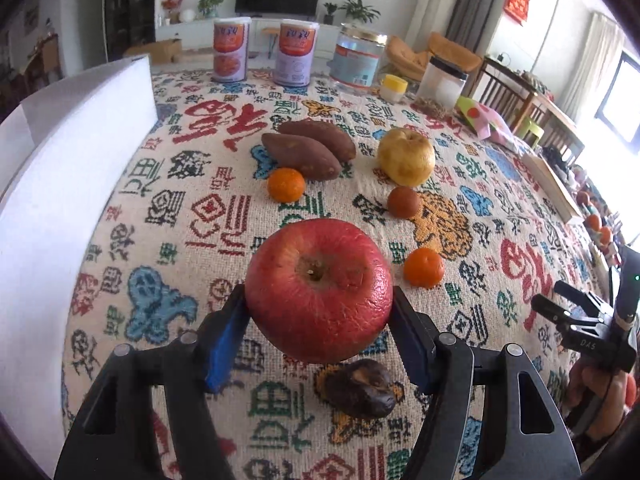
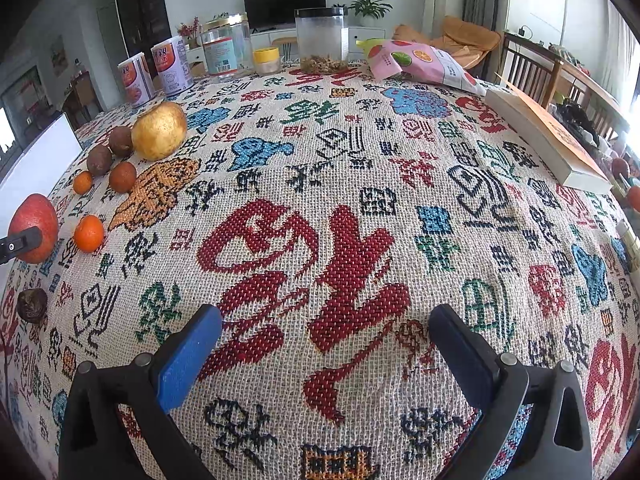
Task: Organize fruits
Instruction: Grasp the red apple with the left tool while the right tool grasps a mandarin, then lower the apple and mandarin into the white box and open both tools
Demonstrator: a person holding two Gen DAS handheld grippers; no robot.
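Two hand-held grippers are at work over the bench [image 2: 360,152], which is covered by a woven cloth of red, blue and green characters. The left hand-held gripper [image 1: 319,320] pinches a wrinkled red apple [image 1: 319,290] between its pads, one on each flank, the stem end facing the camera; whether the apple clears the cloth cannot be told. Taking that apple as the landmark: just below it, on the cloth, lies a dark shrivelled fruit [image 1: 362,388]; to its right sits a small tangerine [image 1: 424,267]; beyond it, farther up the bench, are a second tangerine [image 1: 286,185], a brownish round fruit [image 1: 403,201], a yellow pear [image 1: 406,157] and two sweet potatoes [image 1: 308,148] lying side by side and touching. A white box [image 1: 60,184] stands to the apple's left. Well behind it, at the far edge, stand two labelled cans [image 1: 262,50], a clear jar [image 1: 358,60], a small yellow-lidded pot [image 1: 393,87] and a black-lidded jar [image 1: 444,80]. The right hand-held gripper [image 2: 326,350] is well to the apple's right, fingers spread wide with only cloth between them; in its view the apple [image 2: 34,226] shows at the left edge.
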